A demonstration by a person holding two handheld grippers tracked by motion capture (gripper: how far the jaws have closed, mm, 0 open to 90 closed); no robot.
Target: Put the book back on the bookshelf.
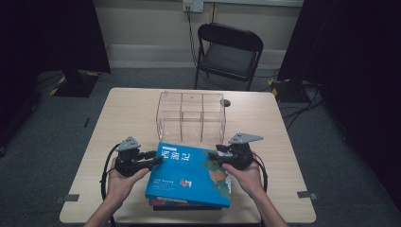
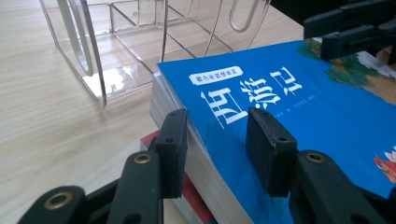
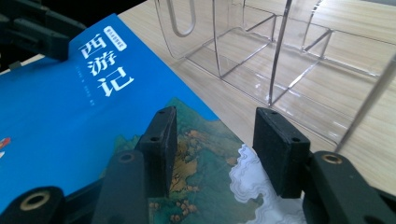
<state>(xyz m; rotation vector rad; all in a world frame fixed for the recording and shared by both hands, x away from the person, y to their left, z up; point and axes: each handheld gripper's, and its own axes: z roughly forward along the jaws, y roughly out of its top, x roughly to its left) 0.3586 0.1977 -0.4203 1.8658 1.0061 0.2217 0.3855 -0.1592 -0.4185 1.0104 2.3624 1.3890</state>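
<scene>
A blue book (image 1: 189, 177) with white Chinese title characters lies on top of a small stack at the table's front middle. My left gripper (image 1: 158, 160) is at its left edge. In the left gripper view the left gripper (image 2: 219, 149) is open astride that edge: one jaw stands beside the page block, the other over the blue cover (image 2: 327, 116). My right gripper (image 1: 211, 155) is at the book's right edge. In the right gripper view it (image 3: 219, 149) is open above the map picture on the cover (image 3: 46, 116), pressing on nothing.
A clear plastic organiser (image 1: 190, 116) with three compartments stands just behind the book. A red-edged book (image 2: 191, 191) lies under the blue one. A small dark object (image 1: 227, 102) sits beside the organiser. A black folding chair (image 1: 229, 52) stands beyond the wooden table (image 1: 127, 123).
</scene>
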